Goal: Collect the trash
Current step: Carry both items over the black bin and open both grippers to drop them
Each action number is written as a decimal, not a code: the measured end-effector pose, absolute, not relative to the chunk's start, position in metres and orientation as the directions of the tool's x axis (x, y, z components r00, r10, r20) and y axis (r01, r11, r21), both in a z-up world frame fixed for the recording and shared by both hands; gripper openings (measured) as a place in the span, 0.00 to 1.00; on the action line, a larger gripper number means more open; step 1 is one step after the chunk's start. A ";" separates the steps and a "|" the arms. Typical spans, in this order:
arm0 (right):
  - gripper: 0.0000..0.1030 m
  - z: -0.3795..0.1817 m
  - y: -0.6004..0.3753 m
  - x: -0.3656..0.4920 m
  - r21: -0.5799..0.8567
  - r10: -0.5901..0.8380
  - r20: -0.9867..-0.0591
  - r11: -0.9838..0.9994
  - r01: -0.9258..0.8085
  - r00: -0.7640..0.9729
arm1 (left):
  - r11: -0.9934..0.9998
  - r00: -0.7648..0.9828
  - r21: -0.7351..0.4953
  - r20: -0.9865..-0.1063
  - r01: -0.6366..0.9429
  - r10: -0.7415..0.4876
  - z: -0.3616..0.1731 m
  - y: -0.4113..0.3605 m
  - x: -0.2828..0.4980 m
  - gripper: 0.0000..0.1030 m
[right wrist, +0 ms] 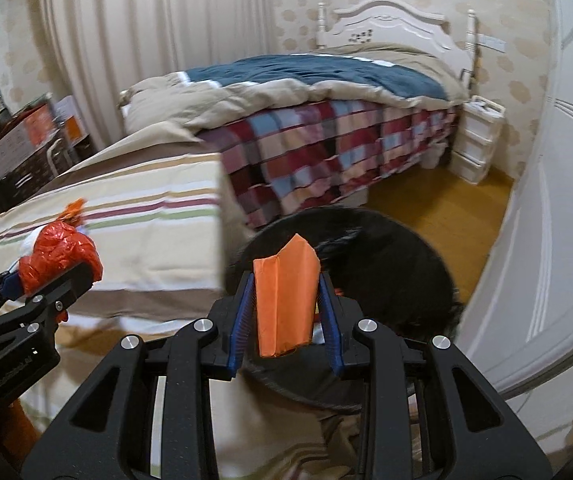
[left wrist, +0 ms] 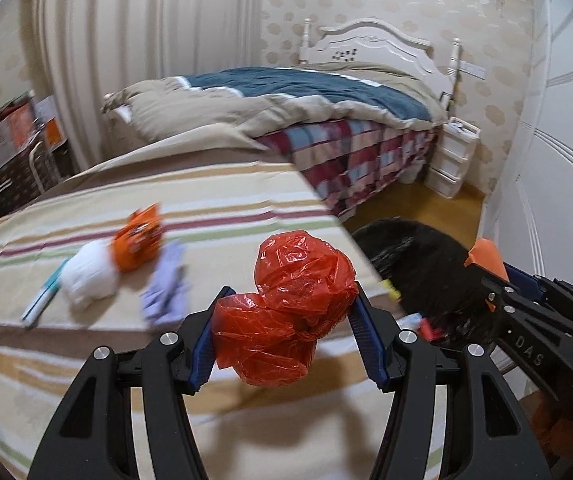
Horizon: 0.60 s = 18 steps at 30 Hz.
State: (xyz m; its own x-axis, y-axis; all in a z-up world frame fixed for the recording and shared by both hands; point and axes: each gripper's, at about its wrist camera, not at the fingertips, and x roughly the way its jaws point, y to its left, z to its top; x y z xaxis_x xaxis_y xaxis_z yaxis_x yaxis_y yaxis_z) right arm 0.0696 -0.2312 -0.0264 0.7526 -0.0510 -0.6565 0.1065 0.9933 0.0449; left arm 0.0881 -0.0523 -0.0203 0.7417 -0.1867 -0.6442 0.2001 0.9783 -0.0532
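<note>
Left claw (left wrist: 290, 312): red bag (left wrist: 286, 308) | right claw (right wrist: 286, 304): orange paper (right wrist: 284, 304)

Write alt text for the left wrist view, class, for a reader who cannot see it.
The left claw grips a crumpled red plastic bag above a striped bedcover. On the cover lie an orange wrapper, white tissue and purple paper. At right, the right claw holds an orange packet over a black bin bag.

On the striped bed (left wrist: 214, 200) lie an orange wrapper (left wrist: 136, 240), white wad (left wrist: 86, 280), pen (left wrist: 42, 298).
</note>
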 end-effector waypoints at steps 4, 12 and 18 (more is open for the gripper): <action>0.30 -0.030 -0.255 0.079 0.044 -0.079 -0.655 0.989 0.142 0.751 | 0.971 0.735 -0.056 -0.643 0.234 -0.215 -0.021 -0.081 0.105 0.56; 0.30 -0.040 -0.292 0.095 0.061 -0.105 -0.663 0.979 0.193 0.741 | 0.959 0.699 -0.032 -0.678 0.282 -0.228 -0.036 -0.125 0.135 0.56; 0.30 -0.045 -0.303 0.102 0.059 -0.117 -0.670 0.976 0.210 0.733 | 0.958 0.683 -0.021 -0.696 0.286 -0.220 -0.043 -0.143 0.147 0.57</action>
State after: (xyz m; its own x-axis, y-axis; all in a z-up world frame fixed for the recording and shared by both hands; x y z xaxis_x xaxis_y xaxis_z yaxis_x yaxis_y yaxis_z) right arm 0.1019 -0.3032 -0.0455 0.7328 -0.1170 -0.6704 0.2101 0.9759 0.0594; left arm 0.1468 -0.1427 -0.0433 0.6835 -0.2200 -0.6961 0.2865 0.9578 -0.0214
